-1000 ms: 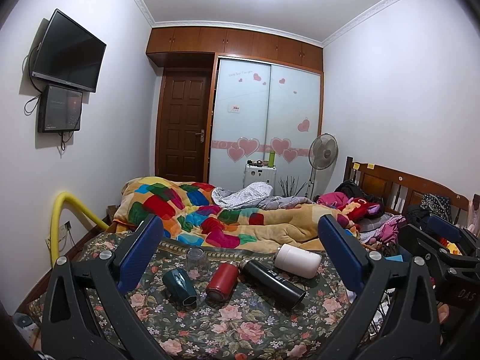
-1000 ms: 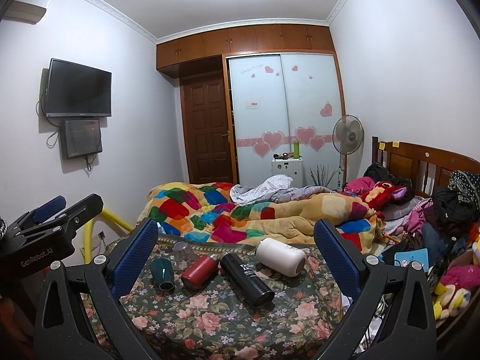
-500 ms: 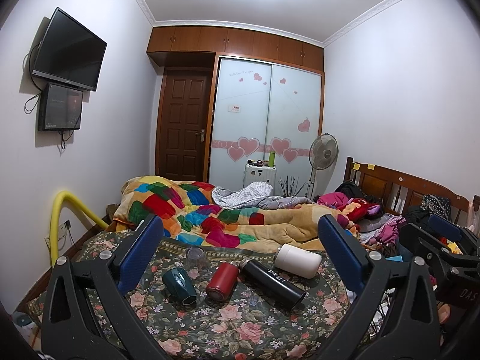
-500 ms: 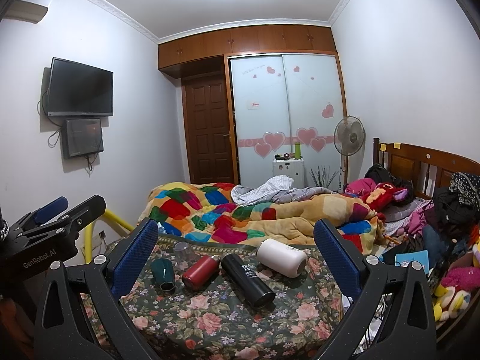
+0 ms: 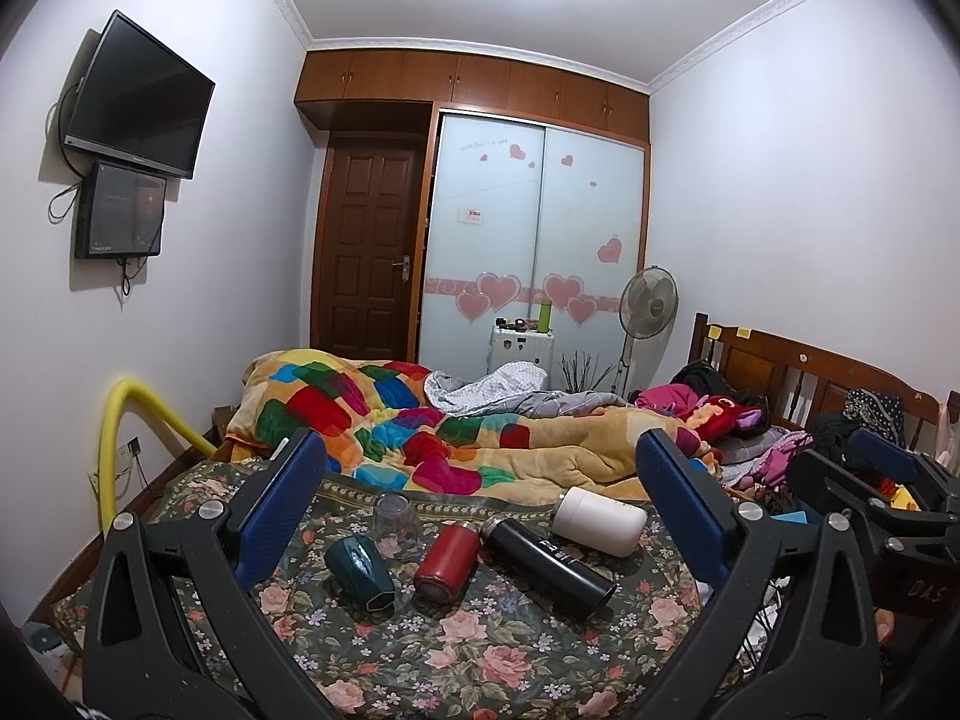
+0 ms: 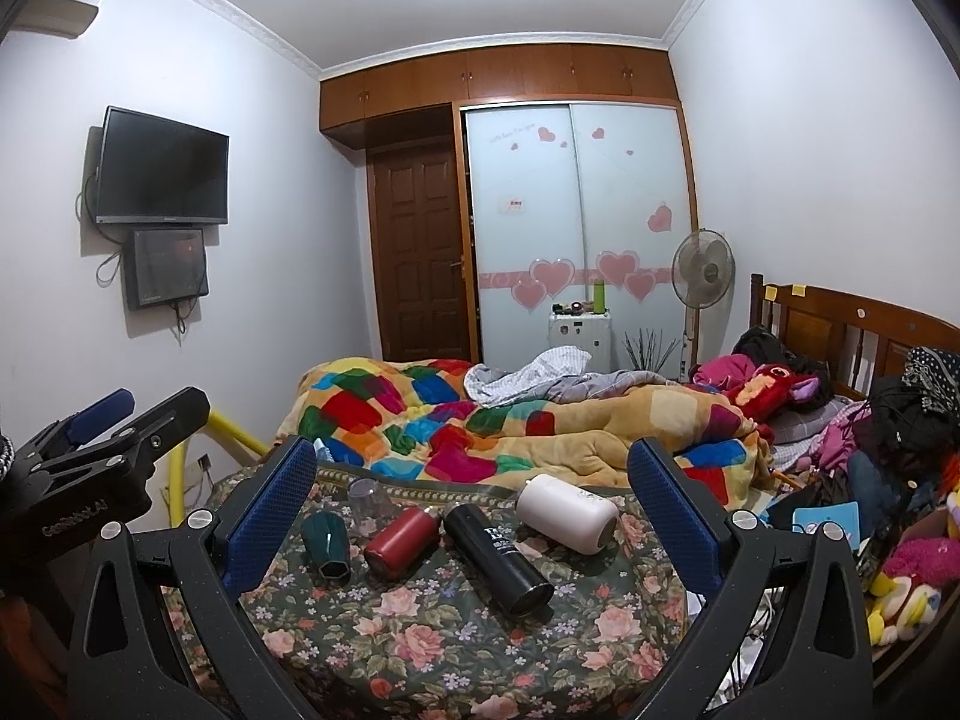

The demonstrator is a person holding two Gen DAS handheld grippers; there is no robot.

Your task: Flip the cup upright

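On the flowered bedspread (image 5: 480,654), five drinking vessels lie in a loose row, all well ahead of both claws and touched by neither. The dark green cup (image 5: 359,564) lies on its side, its faceted mouth turned toward the cameras; in the left wrist view it sits just inside the left finger of the left gripper (image 5: 480,516), low between the two blue pads. Behind it a clear glass (image 5: 396,519) stands mouth-down. Just right of the green cup lies a red flask (image 5: 445,561), then a long black bottle (image 5: 549,564) with white lettering on its side, too small to read, and farthest right a white tumbler (image 5: 600,520), also tipped over.

The left claw stands wide apart, gripping nothing. The right gripper (image 6: 471,507) is likewise spread wide and holds nothing; from its camera the green cup (image 6: 323,543) sits near its left pad, the red flask (image 6: 401,542), black bottle (image 6: 498,558) and white tumbler (image 6: 567,513) across the gap.

The left claw's body shows at the right camera's left edge with pale lettering that I cannot make out; the right claw's body in the left view carries the handwritten "DAS".

Beyond lie a patchwork quilt (image 5: 384,420), a fan (image 5: 648,303), and a wardrobe (image 5: 534,240) with pink hearts and faint unreadable script.
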